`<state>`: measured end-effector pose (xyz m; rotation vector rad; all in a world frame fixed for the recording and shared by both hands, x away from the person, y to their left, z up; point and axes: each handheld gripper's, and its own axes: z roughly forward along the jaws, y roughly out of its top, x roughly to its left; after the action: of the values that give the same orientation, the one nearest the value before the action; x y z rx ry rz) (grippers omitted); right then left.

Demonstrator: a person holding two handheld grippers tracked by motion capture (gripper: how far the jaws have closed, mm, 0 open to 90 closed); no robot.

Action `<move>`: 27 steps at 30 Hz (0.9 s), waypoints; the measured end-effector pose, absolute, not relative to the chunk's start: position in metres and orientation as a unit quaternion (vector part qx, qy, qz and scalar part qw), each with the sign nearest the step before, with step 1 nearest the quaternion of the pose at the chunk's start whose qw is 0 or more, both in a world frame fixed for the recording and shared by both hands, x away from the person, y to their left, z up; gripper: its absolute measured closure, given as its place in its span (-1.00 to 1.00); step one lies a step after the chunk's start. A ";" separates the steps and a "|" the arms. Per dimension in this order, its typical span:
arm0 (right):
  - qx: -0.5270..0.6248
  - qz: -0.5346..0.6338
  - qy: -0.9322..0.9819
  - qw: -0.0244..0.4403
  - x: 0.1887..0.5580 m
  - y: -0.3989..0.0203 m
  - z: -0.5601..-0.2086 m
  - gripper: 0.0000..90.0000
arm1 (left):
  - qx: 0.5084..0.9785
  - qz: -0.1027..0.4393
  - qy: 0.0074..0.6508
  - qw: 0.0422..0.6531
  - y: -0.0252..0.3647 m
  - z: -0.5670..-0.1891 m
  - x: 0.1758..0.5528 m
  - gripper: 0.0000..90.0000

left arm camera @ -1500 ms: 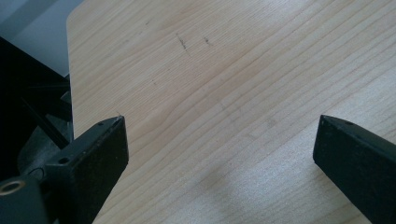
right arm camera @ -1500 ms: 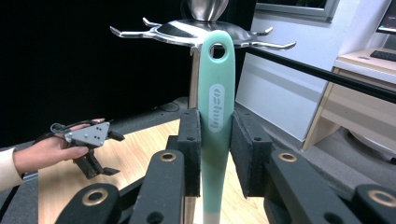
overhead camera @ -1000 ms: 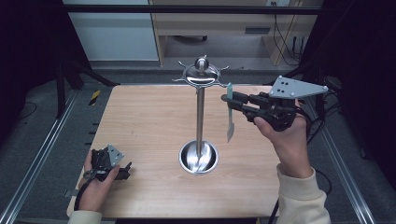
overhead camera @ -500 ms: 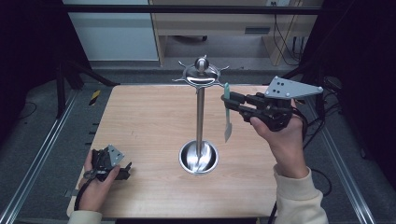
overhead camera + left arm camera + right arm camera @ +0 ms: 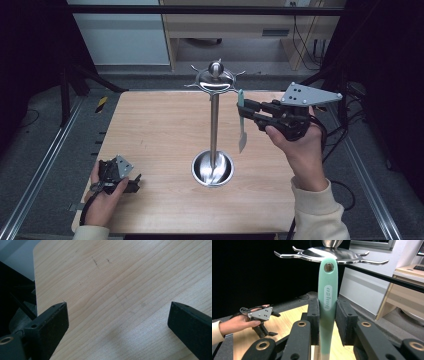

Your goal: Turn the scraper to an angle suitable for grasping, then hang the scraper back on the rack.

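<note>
Spatula handle point(image 5: 327, 302), mint green with a hang-hole near its top, sat upright and clamped between the padded fingers point(image 5: 342, 321) of the right gripper point(image 5: 247, 111), its pale blade hanging below, clear of the counter point(image 5: 160, 130). Nearest the person, the left gripper point(image 5: 131, 183) rested low on the counter by the front left corner, well apart from the work, its fingers point(image 5: 51, 322) standing apart over bare wood with nothing between them.

Farther out, the steel rack point(image 5: 214, 125) rose from its round base in the middle of the counter, and the spatula hung just beside the pole, near the crown of hooks point(image 5: 329, 253) at the top. From the right gripper view the hole sat just below that crown. To my eye the step was hanging it, and doing it well would mean lining the hole with one prong, easing it on level, and loosening the grip only once the hook bore the weight, lest the thing drop or knock the rack.
</note>
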<state>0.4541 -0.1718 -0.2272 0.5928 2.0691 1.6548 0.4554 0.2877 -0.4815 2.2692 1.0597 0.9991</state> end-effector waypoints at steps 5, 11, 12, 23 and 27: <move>0.216 0.595 0.744 0.214 0.455 -0.170 -0.227 0.65 | 0.820 0.362 0.385 0.220 0.289 -0.482 0.456 -0.93; 0.218 0.593 0.744 0.219 0.455 -0.166 -0.229 0.65 | 0.820 0.362 0.384 0.220 0.288 -0.482 0.456 -0.93; 0.218 0.593 0.743 0.220 0.455 -0.166 -0.229 0.65 | 0.822 0.361 0.383 0.219 0.288 -0.482 0.456 -0.93; 0.227 0.601 0.733 0.224 0.456 -0.160 -0.232 0.65 | 0.822 0.361 0.383 0.218 0.288 -0.482 0.456 -0.93; 0.227 0.602 0.732 0.224 0.456 -0.160 -0.233 0.65 | 0.822 0.361 0.383 0.217 0.288 -0.482 0.455 -0.93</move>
<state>0.4564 -0.1596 -0.2328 0.6274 2.0197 1.6608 0.4555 0.2884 -0.4816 2.2766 1.0602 1.0009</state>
